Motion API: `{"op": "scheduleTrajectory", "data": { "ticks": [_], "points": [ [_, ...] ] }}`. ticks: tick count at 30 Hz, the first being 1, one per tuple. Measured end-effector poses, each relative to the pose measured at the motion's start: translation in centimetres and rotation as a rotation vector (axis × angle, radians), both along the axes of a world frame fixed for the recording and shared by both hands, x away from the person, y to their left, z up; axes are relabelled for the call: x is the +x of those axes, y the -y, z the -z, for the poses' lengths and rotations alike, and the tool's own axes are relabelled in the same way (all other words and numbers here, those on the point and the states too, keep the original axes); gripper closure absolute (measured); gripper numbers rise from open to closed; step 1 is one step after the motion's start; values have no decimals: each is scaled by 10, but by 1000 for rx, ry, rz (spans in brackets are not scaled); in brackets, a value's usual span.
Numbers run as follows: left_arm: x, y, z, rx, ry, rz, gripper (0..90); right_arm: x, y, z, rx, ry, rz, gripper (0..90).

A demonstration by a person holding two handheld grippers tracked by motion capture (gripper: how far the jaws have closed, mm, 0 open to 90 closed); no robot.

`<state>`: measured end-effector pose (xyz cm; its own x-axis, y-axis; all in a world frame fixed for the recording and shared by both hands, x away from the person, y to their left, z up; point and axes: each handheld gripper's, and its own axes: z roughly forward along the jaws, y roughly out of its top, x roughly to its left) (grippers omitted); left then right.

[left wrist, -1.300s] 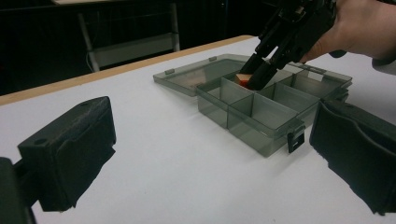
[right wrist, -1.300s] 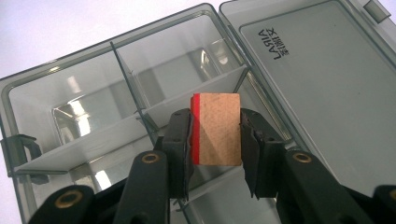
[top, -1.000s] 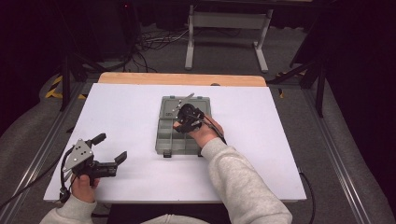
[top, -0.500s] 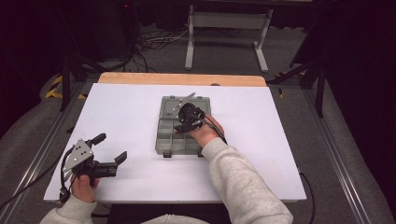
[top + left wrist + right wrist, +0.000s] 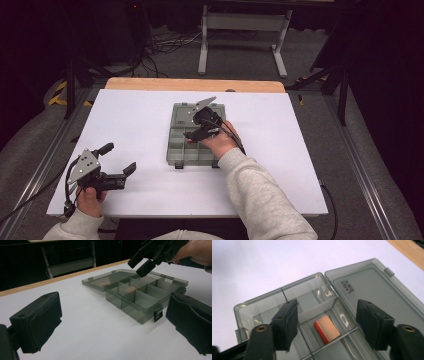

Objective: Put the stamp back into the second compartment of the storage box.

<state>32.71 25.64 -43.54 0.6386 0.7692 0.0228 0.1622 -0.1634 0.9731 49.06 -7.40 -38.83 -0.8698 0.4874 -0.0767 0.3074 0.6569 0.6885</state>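
The right claw (image 5: pixel 327 327) has just been opening over the box (image 5: pixel 176 150) on the tabletop (image 5: pixel 125 115), released, its jaws apart above the block (image 5: pixel 327 329) lying in a compartment, so the drop looks done; the left claw (image 5: pixel 120 160) rests open.

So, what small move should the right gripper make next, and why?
Probably lift the right gripper straight up out of the box. Its jaws have just been opening, the small block lies loose in its compartment between them, and neither pad touches it.
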Motion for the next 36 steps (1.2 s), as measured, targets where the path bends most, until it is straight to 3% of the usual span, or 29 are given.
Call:
{"op": "scheduleTrajectory", "data": {
  "ticks": [5,18,27,36],
  "points": [
    [0,0,0,-4,-2,-4,13,-5,2,-6,38,32,2,197],
    [0,0,-1,0,2,-4,12,-28,11,-28,95,110,-40,39],
    [0,0,0,-3,-4,-6,12,-47,24,-42,143,153,-57,30],
    [0,0,0,-5,0,-7,12,-61,43,-45,166,181,-46,26]
  ]
}}
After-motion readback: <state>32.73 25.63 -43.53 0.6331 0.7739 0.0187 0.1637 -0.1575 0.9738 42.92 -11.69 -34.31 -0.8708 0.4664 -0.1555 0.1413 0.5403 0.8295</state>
